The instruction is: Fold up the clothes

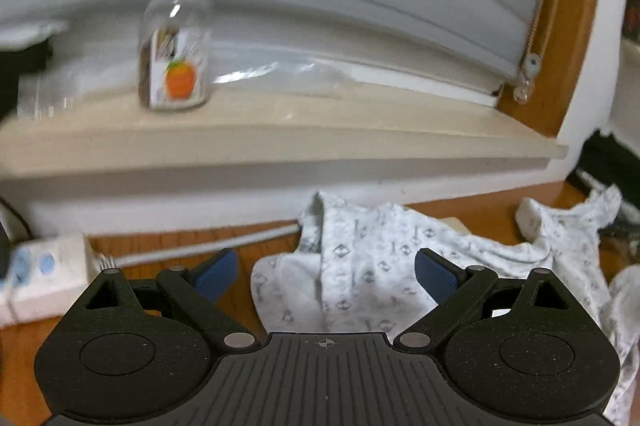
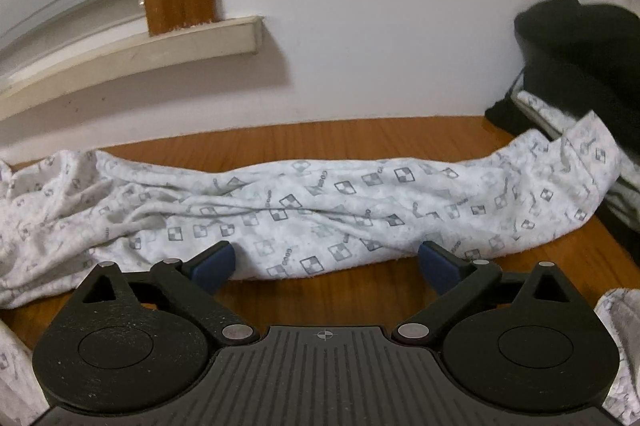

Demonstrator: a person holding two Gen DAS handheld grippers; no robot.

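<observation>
A white garment (image 1: pixel 368 266) with a grey square pattern lies crumpled on the wooden table (image 1: pixel 168 246). In the right wrist view the same garment (image 2: pixel 320 209) stretches across the table (image 2: pixel 320 133) as a long bunched strip. My left gripper (image 1: pixel 326 276) is open and empty, its blue pads either side of the cloth's near fold. My right gripper (image 2: pixel 326 266) is open and empty, with its fingertips at the near edge of the strip.
A windowsill (image 1: pixel 280 137) holds a clear jar (image 1: pixel 176 65) with an orange label. A white power strip (image 1: pixel 40 274) with a cable lies at the left. Dark clothing (image 2: pixel 580 65) is piled at the right. A white wall (image 2: pixel 360 25) stands behind the table.
</observation>
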